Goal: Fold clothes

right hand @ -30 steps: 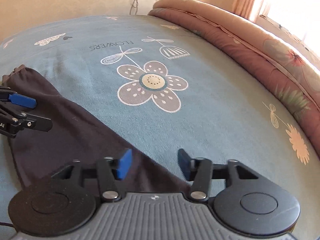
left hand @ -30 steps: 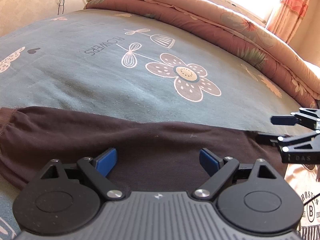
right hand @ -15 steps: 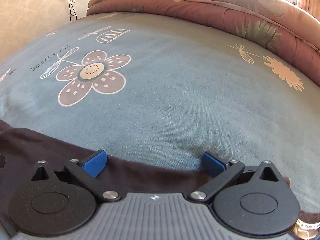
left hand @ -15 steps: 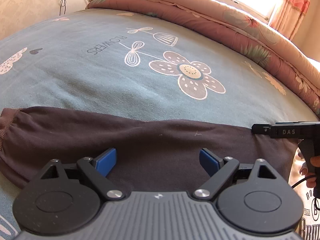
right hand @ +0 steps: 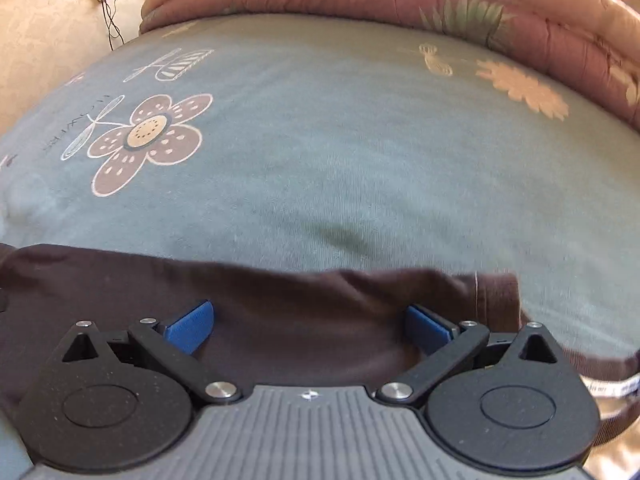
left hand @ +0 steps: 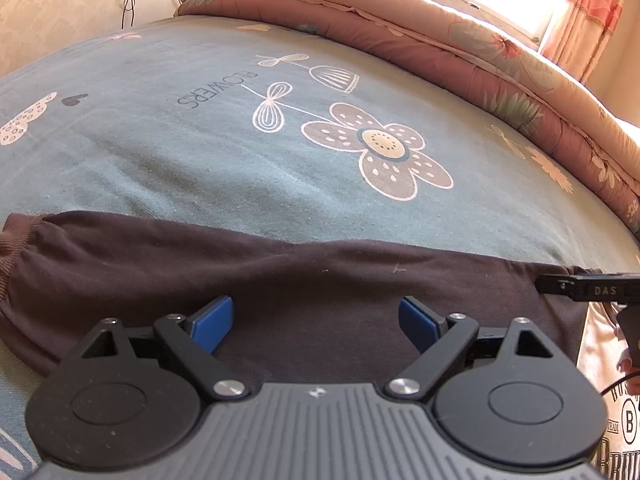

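- Here, a dark brown garment lies stretched across the near edge of the bed, on a teal sheet printed with flowers.
- The left tongs hang just over the garment's middle, blue pads spread wide apart, nothing between them.
- The right tongs are likewise spread wide, low over the garment near its ribbed cuff; contact with the cloth cannot be told.
- In the left wrist view, the right tongs show at the right edge, beside a pale printed shirt.
- A folded pink quilt lies along the bed's far side.
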Action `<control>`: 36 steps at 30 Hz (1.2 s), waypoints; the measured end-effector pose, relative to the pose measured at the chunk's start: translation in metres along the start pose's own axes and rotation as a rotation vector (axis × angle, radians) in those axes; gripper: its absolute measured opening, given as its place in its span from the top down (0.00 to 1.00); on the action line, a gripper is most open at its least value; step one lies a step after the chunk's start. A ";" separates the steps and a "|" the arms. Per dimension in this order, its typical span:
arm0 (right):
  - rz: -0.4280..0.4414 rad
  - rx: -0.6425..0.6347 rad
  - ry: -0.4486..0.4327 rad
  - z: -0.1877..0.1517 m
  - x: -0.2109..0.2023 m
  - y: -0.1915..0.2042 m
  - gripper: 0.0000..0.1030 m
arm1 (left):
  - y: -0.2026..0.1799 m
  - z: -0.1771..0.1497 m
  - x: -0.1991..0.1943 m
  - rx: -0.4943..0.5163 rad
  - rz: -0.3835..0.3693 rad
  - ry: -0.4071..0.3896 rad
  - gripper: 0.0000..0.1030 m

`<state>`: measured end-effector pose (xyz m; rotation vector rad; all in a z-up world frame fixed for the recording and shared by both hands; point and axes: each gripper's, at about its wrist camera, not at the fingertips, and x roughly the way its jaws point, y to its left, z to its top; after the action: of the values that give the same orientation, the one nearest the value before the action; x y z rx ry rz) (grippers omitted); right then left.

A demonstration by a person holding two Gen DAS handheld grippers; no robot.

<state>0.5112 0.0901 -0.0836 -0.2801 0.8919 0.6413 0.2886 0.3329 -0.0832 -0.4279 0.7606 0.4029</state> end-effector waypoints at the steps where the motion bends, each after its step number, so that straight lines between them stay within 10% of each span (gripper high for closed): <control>1: -0.008 0.000 0.004 0.001 0.003 -0.001 0.00 | 0.000 0.000 0.001 0.003 0.002 0.001 0.13; 23: 0.084 -0.033 0.078 -0.012 -0.033 0.068 0.00 | 0.014 0.004 -0.001 -0.053 -0.058 -0.002 0.05; 28: 0.071 -0.040 0.039 -0.076 -0.104 0.055 0.00 | 0.023 0.021 -0.018 -0.091 -0.164 -0.031 0.05; 31: 0.041 0.024 0.055 -0.123 -0.130 0.038 0.00 | 0.034 0.035 0.005 -0.152 -0.287 0.096 0.05; 36: 0.000 0.125 0.097 -0.180 -0.148 0.024 0.00 | 0.056 0.051 0.028 -0.181 -0.174 0.097 0.05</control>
<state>0.3148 -0.0366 -0.0746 -0.2006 1.0206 0.5728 0.3080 0.4115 -0.0829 -0.6827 0.7772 0.2901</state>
